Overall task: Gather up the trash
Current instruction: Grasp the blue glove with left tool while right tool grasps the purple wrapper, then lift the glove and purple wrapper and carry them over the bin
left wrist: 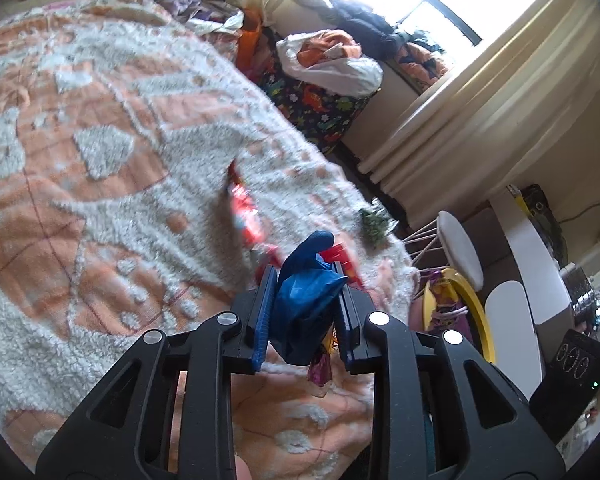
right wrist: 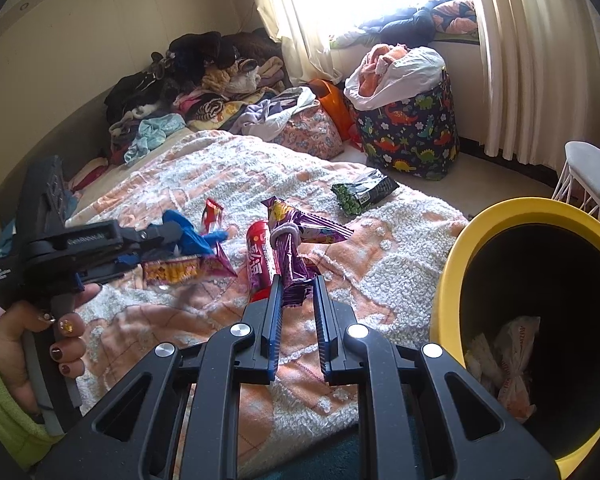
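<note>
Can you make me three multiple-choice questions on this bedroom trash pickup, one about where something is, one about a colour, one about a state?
1. Where does the green snack bag lie?
A. in the bin
B. on the blanket near the bed's far corner
C. on the stool

2. What colour is the rim of the trash bin?
A. yellow
B. red
C. white

3. What is the right gripper doing?
A. standing open over the bin
B. shut on a purple wrapper
C. shut on a red can

Answers: 1 B, the bag rests on the blanket, apart from the bin. 2 A, the rim shows yellow around a dark inside. 3 B, the purple wrapper stands pinched between its fingers.
</note>
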